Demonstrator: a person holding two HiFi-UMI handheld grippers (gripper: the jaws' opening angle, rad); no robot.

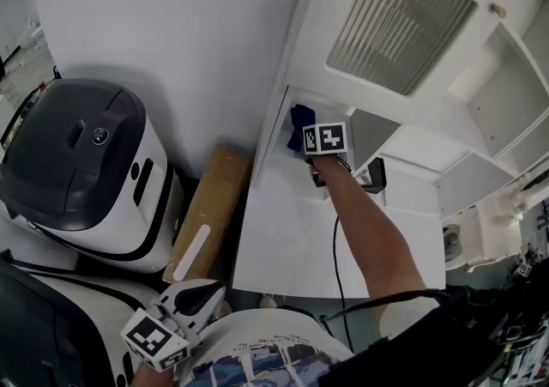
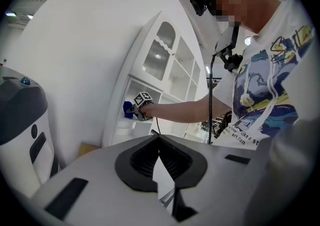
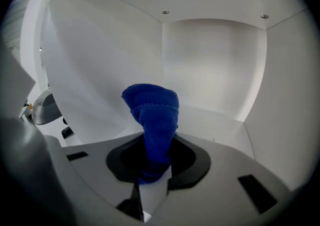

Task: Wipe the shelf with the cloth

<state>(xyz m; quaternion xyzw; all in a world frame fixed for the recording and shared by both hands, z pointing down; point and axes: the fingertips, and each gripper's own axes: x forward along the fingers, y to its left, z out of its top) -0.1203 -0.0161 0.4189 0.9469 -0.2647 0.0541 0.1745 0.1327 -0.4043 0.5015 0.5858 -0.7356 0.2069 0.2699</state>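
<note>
From the head view, your right gripper [image 1: 310,147] reaches into an open compartment of the white cabinet [image 1: 412,25], your arm stretched over the ledge below it. The blue cloth [image 1: 299,123] sticks out past its jaws, just inside the opening. Your left gripper [image 1: 199,295] hangs low by your body, well apart from the cabinet, above the big white-and-dark machine [image 1: 77,171] and the cardboard box [image 1: 210,205].

In the left gripper view, the jaws are closed together with nothing between them. This hand has no part in the job for now. The right gripper and cloth show far off at the cabinet.

In the right gripper view, the jaws are clamped on the lower end of the cloth, and the rest stands up in a bunch ahead of them. The shelf [image 3: 215,122] lies beyond, with the side walls and back wall of the compartment around it. The bunch seems to hang clear of the shelf floor, though the wide lens makes that hard to judge.

So you look to be at the start of the wipe: the cloth is in place but probably not yet pressed down. The next move calls for tipping the gripper so the cloth lies flat on the shelf floor, then sweeping it wall to wall and into the back corners, keeping the grip firm so the cloth does not pull out.
</note>
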